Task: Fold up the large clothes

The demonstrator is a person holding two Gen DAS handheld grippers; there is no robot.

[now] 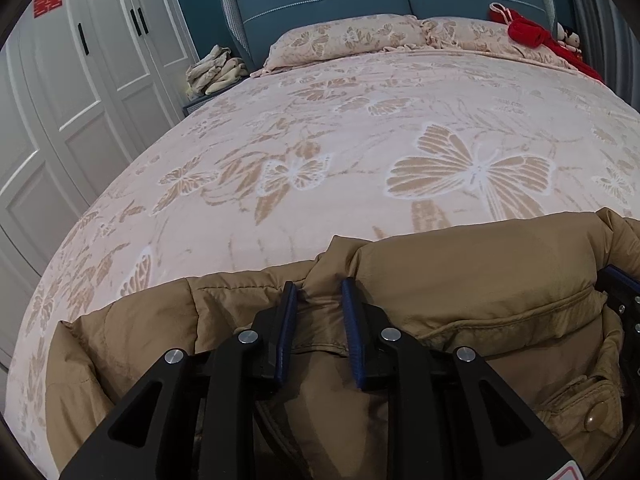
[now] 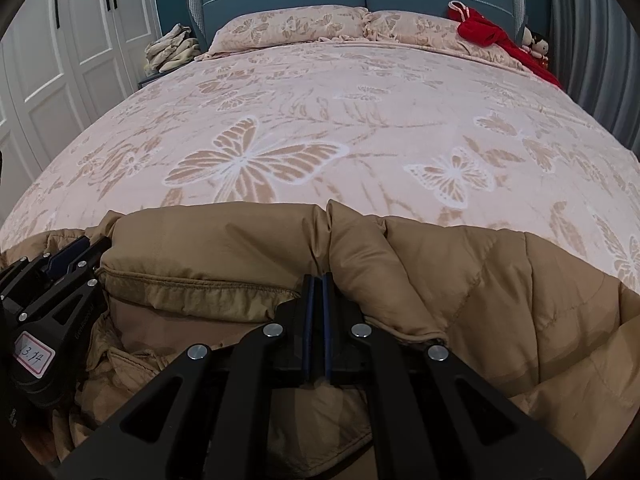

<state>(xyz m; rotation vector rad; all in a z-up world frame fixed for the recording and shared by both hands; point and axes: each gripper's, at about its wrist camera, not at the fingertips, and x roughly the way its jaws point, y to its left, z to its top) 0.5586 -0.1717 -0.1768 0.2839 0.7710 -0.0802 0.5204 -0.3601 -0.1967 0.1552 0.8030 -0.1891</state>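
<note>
1. Tan padded coat (image 1: 460, 280) lies bunched at the foot of the bed (image 1: 320, 140), on a pink butterfly-patterned cover.
2. Left tool (image 1: 320, 300) has its blue pads spread, straddling a fabric ridge, not yet pinching it.
3. Right tool (image 2: 319, 292) has its pads pressed together, apparently clamping a thin fold of coat.
4. Both tools sit near the coat's far edge, likely so that edge can be lifted and folded over evenly.
5. Pillows (image 1: 348, 36) and a red garment (image 1: 532, 34) lie well apart, by the headboard.
</note>
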